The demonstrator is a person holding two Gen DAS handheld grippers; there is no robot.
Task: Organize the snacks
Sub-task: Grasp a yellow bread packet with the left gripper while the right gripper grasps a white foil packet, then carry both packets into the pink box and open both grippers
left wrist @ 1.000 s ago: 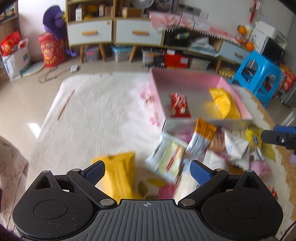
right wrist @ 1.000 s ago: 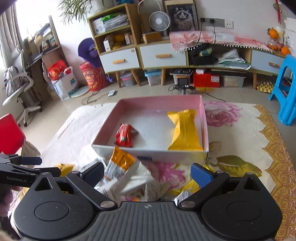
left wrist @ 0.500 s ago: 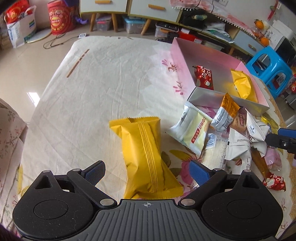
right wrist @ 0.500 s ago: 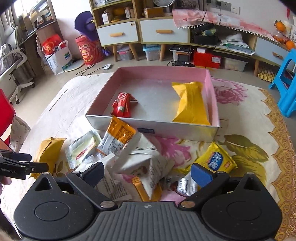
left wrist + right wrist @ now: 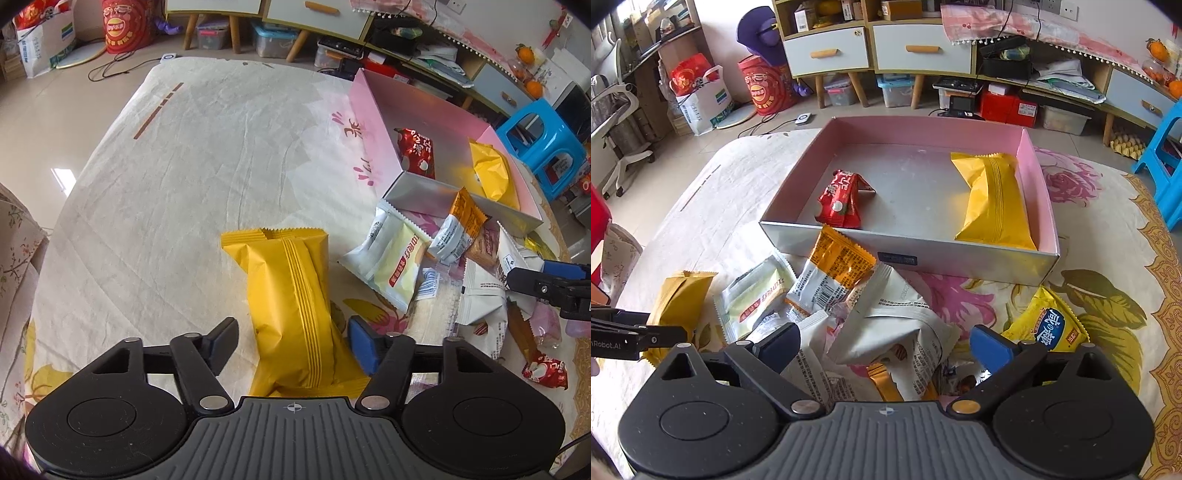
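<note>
Since the earlier frames, both cameras have dropped toward the snacks, and the left tongs [image 5: 291,341] have just been closing around the yellow packet [image 5: 291,306], which lies between the jaws. The packet rests flat on the cloth-covered bench [image 5: 207,173], apart from the main pile, its near end inside the tongs. The right pad sits at the wrapper's edge; a gap shows on the left side, so no firm pinch is made yet. Straddling the packet across its narrow width suits a clean lift toward the pink box [image 5: 1039,184].

That box stands farther back on the bench and already holds a matching yellow packet [image 5: 991,203] and a red packet [image 5: 842,201]; judging by this, loose snacks are being gathered there.

The right tongs [image 5: 884,345] are spread, hanging over the white wrapper [image 5: 897,328] in the heap just before the box wall, nothing gripped. A yellow-blue packet [image 5: 1049,325] lies beside it.
</note>
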